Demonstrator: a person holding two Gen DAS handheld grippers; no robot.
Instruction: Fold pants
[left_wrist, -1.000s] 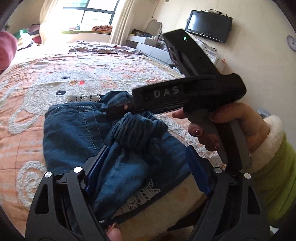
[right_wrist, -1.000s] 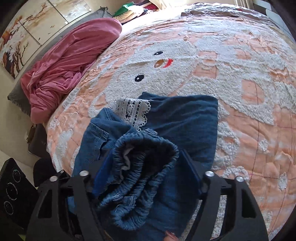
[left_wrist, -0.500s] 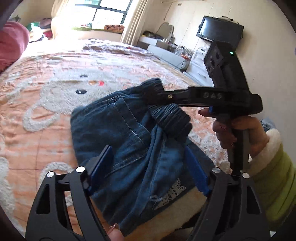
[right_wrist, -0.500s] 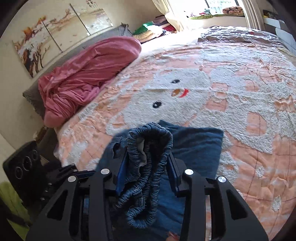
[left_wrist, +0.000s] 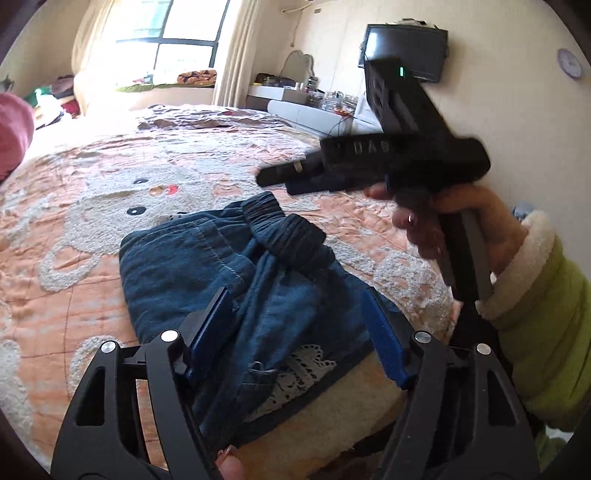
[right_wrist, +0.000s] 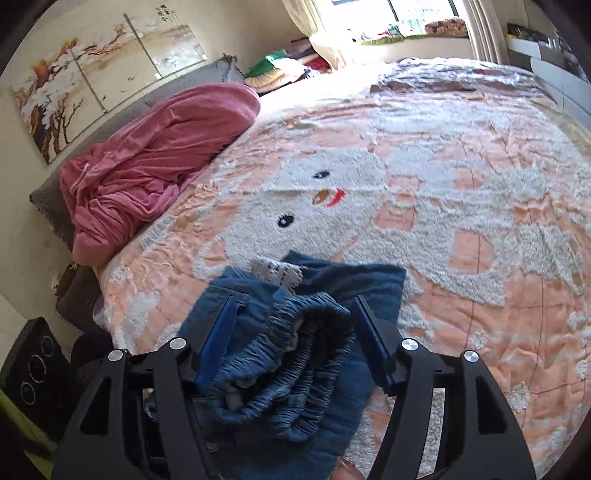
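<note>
Denim pants (left_wrist: 236, 288) lie bunched near the edge of the peach snowman bedspread (right_wrist: 461, 206) — elastic waistband (ruched) on top. Left gripper (left_wrist: 297, 328) and right gripper (right_wrist: 295, 332) both spread, gripping nothing — right one raised above.

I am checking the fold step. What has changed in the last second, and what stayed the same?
The right gripper let go of the pants' waistband, opened, and lifted away. The waistband now lies on the folded denim. The left gripper stayed open above the pants, and the pink blanket did not move.
</note>
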